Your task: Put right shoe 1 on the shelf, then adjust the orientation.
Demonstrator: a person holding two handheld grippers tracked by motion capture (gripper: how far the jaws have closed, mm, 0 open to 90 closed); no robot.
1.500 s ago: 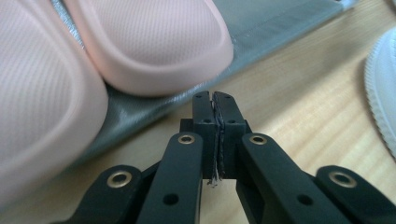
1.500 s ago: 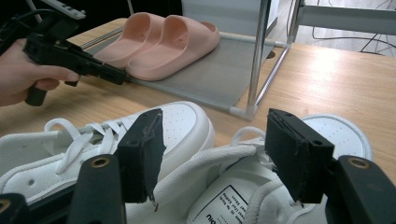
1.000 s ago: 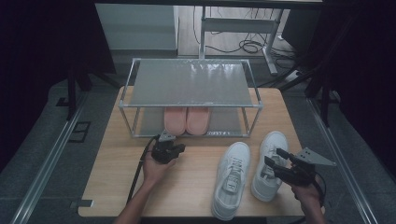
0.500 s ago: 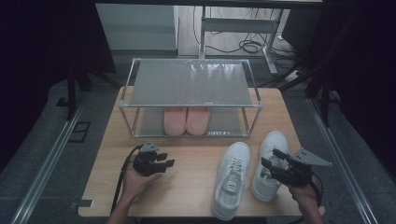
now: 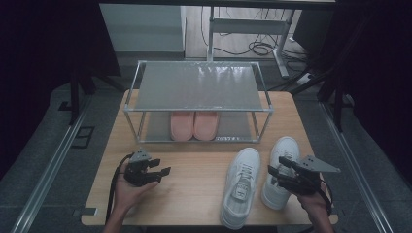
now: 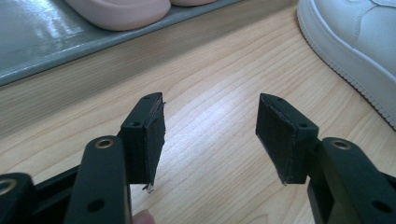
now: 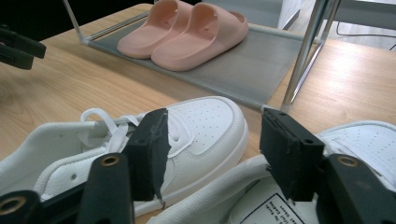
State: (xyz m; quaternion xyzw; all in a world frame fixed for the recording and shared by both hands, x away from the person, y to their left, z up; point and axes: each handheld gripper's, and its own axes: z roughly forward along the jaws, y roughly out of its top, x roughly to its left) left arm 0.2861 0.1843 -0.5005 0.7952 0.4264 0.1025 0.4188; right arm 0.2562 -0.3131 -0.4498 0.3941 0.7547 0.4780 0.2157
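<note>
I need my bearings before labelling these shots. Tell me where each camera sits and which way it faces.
High view: above the table's near edge, looking forward and down at the rack; both forearms, left gripper, right gripper.
Left gripper view: low over the table, toward the rack; its jaws open.
Right gripper view: over the sneakers; its jaws open.
Both gripper views share the pink slippers.

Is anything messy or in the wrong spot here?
A little. The pink slippers sit neatly side by side on the rack's lower shelf, but the two white sneakers lie out on the table in front of it, angled apart rather than lined up. Nothing looks spilled or broken.
</note>
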